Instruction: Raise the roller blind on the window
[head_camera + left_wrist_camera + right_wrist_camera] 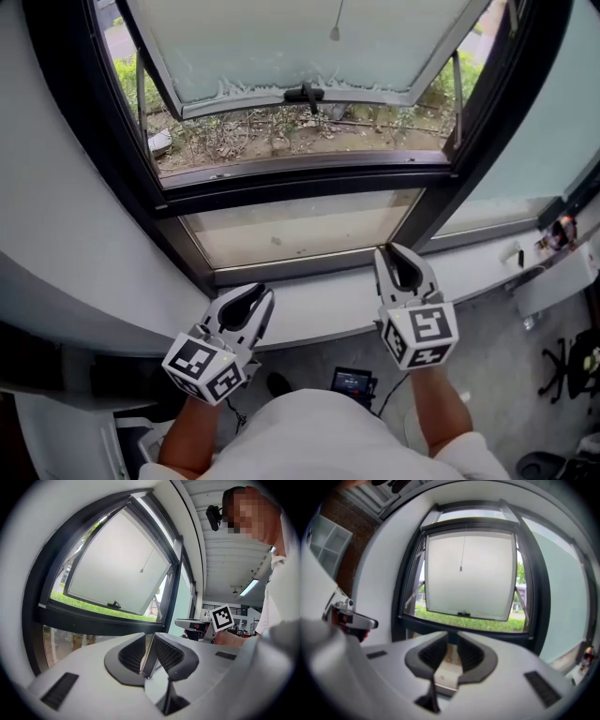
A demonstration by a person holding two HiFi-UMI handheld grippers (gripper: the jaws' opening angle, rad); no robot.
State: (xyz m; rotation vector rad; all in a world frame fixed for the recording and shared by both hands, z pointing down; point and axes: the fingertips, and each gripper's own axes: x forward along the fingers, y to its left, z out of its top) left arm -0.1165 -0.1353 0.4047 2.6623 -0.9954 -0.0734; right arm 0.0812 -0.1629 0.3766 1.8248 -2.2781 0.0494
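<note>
Facing dark-framed window [309,174]: left hand-held gripper [253,300], right hand-held gripper [400,257], ribbed jaws ajar, empty.

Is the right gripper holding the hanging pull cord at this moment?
No, the right gripper is empty, and the pull cord hangs free ahead of it.

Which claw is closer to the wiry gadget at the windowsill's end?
Right. The right claw hangs left of the wiry gadget; the left claw is further left still.

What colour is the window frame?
Black. The metal window frame shows best in the right gripper view.
</note>
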